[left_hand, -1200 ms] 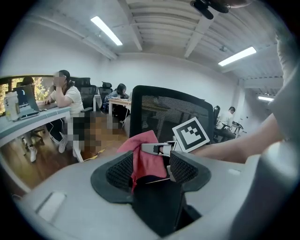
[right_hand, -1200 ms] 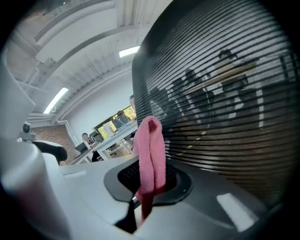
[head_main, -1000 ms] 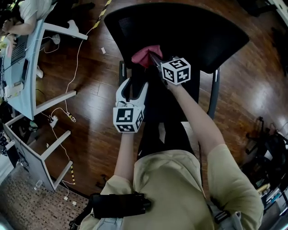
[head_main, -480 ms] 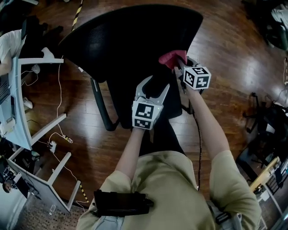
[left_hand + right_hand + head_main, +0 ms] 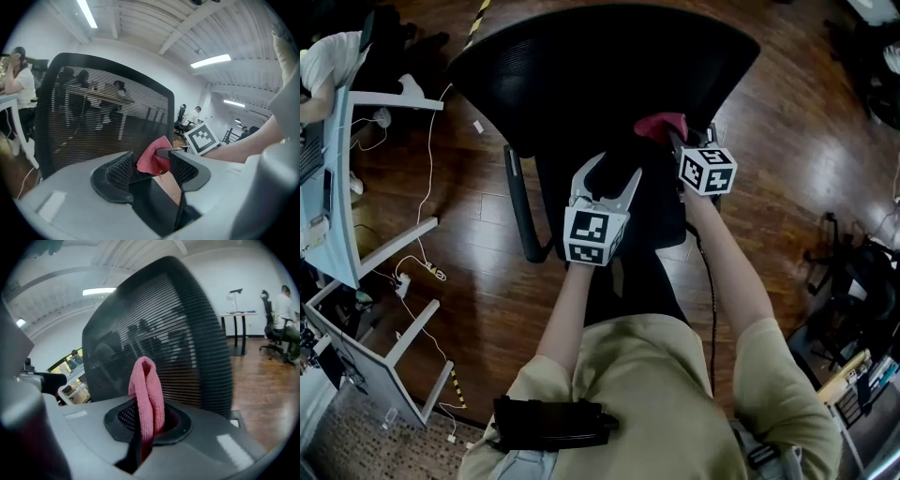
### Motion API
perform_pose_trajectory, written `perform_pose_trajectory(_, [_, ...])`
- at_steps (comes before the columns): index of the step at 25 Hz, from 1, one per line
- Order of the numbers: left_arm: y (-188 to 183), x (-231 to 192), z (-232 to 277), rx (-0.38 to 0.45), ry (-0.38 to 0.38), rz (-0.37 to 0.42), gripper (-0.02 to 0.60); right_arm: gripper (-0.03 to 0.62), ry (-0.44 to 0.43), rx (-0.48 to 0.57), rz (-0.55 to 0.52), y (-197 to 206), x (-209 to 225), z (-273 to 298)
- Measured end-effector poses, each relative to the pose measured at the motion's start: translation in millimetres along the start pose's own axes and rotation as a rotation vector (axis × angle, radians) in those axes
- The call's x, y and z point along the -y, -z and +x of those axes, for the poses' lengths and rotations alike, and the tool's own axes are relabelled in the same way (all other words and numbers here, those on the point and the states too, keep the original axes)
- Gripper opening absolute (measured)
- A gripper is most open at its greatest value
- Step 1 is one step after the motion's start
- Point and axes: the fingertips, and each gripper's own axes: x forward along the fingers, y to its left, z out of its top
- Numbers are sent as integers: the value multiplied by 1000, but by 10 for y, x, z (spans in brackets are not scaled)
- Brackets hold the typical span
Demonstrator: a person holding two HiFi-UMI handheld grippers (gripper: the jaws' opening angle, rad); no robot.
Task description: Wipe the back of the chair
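**Cloth now right of centre on the chair back**

Since a second ago the red cloth (image 5: 661, 125) has travelled from left of the middle of the chair back (image 5: 609, 66) to right of it. The right tongs (image 5: 672, 139) have gone across with it, and the left tongs (image 5: 614, 173) have followed the same way.

The right arm (image 5: 727, 272) is stretched forward almost straight and slants in toward the chair, reaching further than the left. The left forearm (image 5: 567, 314) also points forward and holds its tongs nearer the body, just beside and to the left of the right ones. Both tongs aim at the lower part of the black mesh, above the wooden floor (image 5: 787, 141).

The right tongs are closed on the cloth. It is folded into a narrow loop that stands out of the tips, its long axis running along the tongs and its rounded end pointing at the mesh. It lies at the back's lower edge, but whether it touches the mesh cannot be told.

The left tongs stand wide apart and grip nothing. The cloth shows through their gap, but it sits further on in the right tongs.
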Motion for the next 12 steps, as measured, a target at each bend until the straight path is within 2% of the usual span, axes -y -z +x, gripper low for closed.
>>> perform_pose_trajectory(8, [195, -1031, -752, 8, -224, -57, 236, 18, -454, -53, -171, 210, -2058, 1018])
perform_pose_trajectory(12, [347, -1380, -1139, -17, -310, -69, 236, 18, -560, -61, -185, 286, -2714, 1348])
